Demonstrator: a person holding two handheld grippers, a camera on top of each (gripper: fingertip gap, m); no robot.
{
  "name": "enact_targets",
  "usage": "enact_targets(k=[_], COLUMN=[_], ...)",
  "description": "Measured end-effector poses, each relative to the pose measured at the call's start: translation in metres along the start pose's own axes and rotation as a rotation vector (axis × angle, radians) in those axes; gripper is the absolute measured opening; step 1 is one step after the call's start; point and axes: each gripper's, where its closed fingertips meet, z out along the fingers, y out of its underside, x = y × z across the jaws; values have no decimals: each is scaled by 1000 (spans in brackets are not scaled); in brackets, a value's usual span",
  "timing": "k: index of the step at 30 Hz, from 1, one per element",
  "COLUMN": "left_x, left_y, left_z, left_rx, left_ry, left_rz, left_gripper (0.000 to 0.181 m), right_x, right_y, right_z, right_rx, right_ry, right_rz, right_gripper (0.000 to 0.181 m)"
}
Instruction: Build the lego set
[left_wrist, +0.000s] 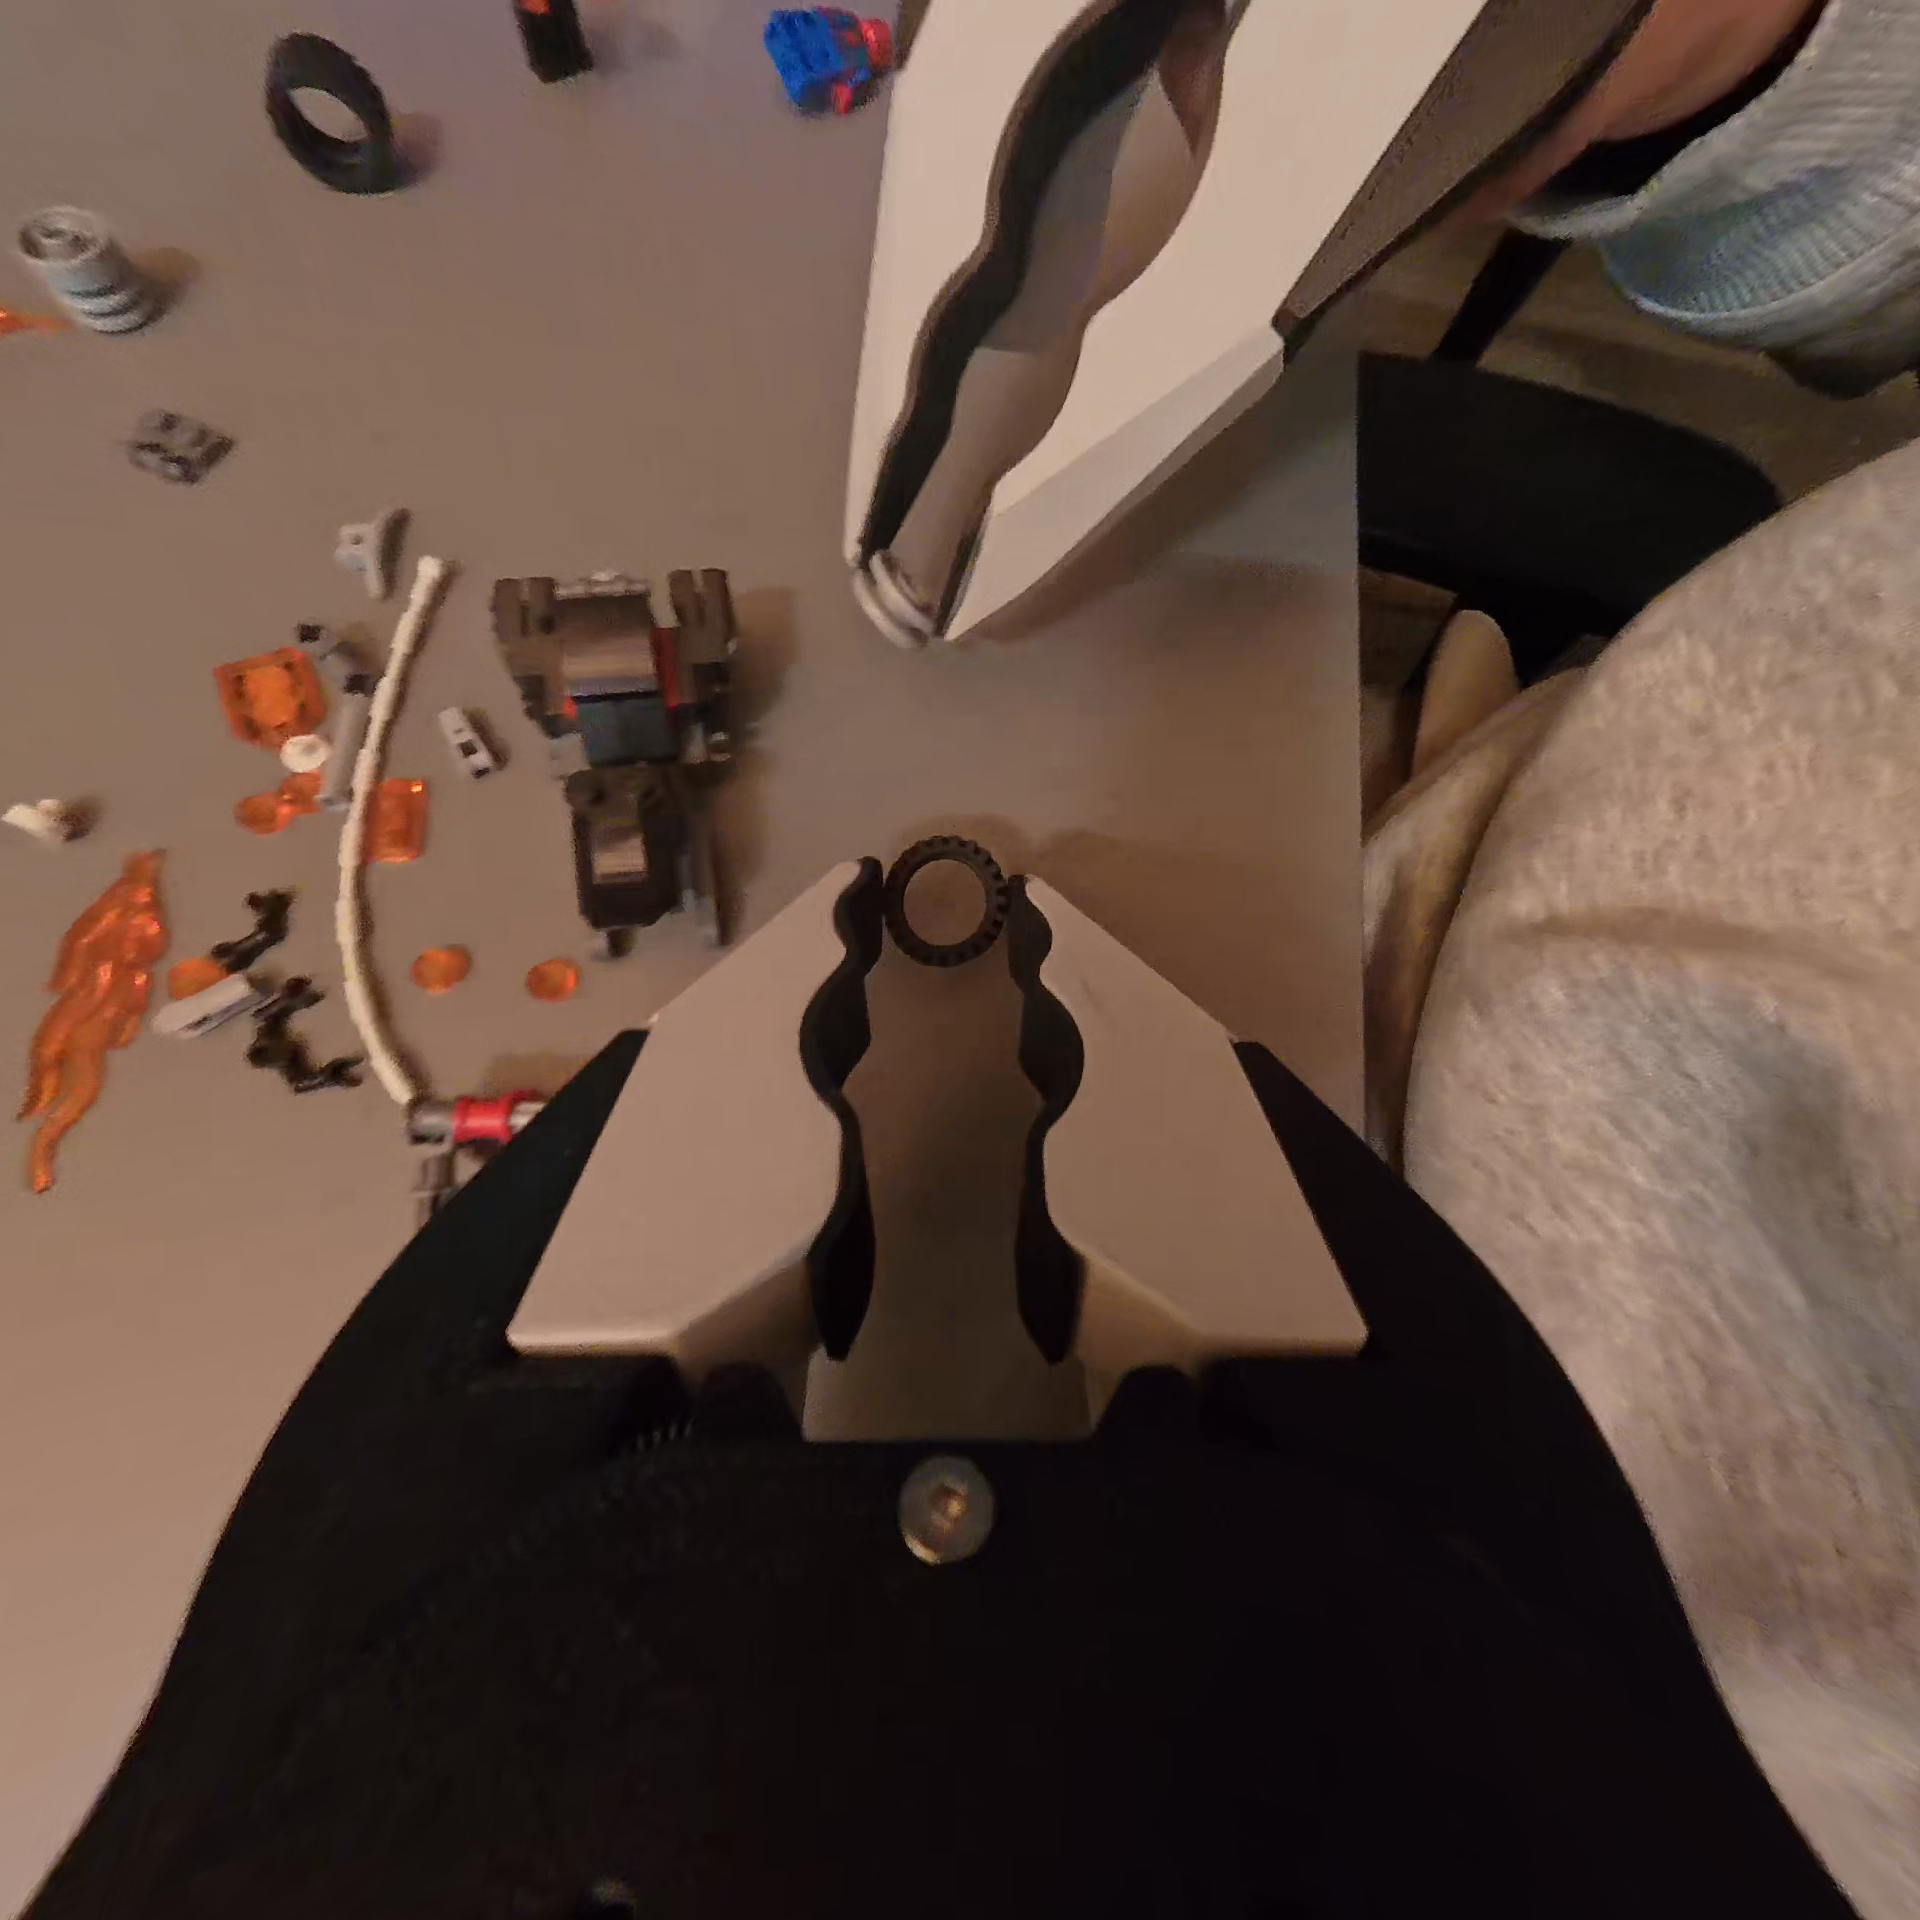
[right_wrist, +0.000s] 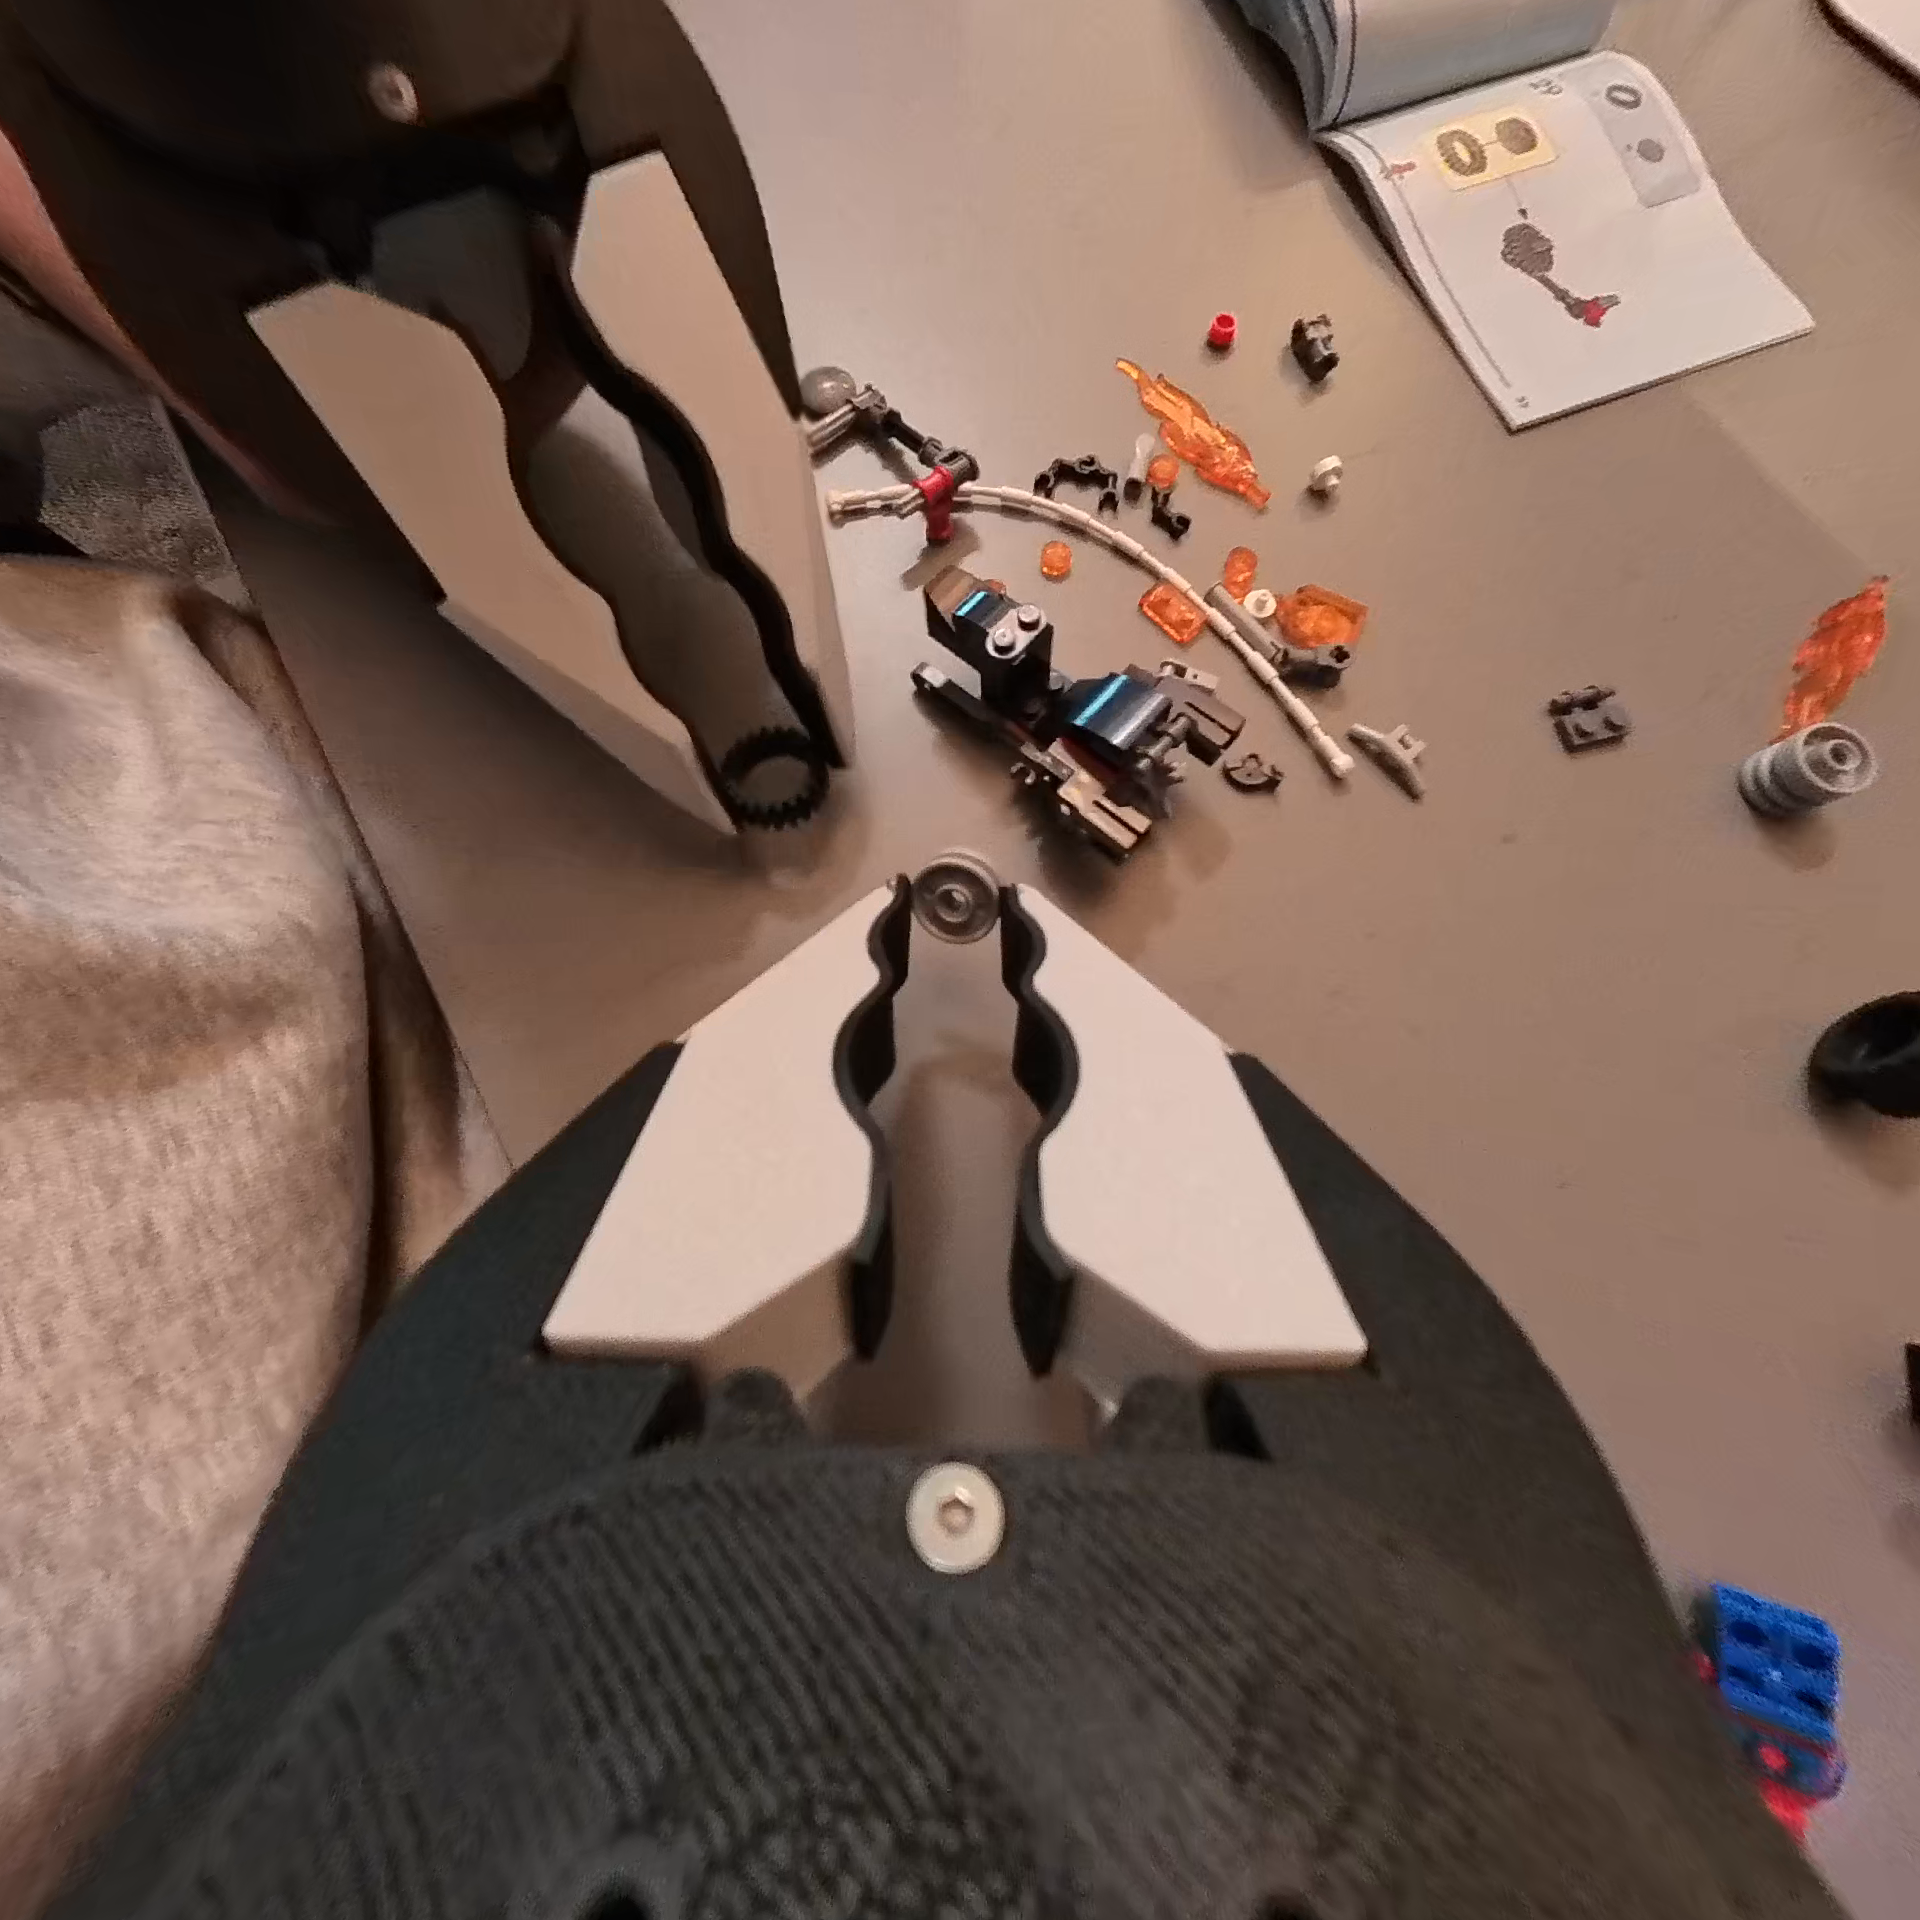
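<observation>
left wrist: surface (left_wrist: 623, 312) viewed steeply down, close | right wrist: likewise, opposite side | shared: half-built model (left_wrist: 623, 727) (right_wrist: 1070, 717)

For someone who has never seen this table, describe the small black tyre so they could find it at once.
Start at the left gripper near the table's front edge. The small black tyre is pinched at its tips. Unlike the large black tyre lying flat, it is toothed and held.

I'm seeing a matt, ribbed black tyre (left_wrist: 943, 902), a smooth grey plastic wheel hub (right_wrist: 957, 898), glossy translucent orange flames (right_wrist: 1195, 428) lying at one o'clock, and the table (right_wrist: 1455, 935) looking smooth and matt.
</observation>
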Motion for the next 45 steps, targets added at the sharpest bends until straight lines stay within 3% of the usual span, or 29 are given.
enact_targets(k=[7, 16, 22, 36, 41, 45], left_x=[4, 4, 3, -2, -4, 4], left_y=[-5, -1, -4, -16, -12, -1], left_z=[4, -1, -16, -45, -42, -28], left_rx=[17, 23, 106, 306, 273, 155], left_ry=[9, 11, -6, 43, 36, 27], left_rz=[-33, -62, -95, -212, -236, -199], left_gripper=[24, 34, 36, 35, 36, 40], right_x=[-6, -16, -13, -13, -11, -9], right_y=[1, 26, 23, 18, 23, 25], right_z=[0, 8, 9, -1, 6, 10], right_rx=[-11, -135, -167, -256, -361, -429], right_ry=[-6, -48, -64, -42, 1, 15], right_rz=[-1, 83, 139, 47, -57, -140], right_gripper=[15, 15, 19, 36, 31, 12])
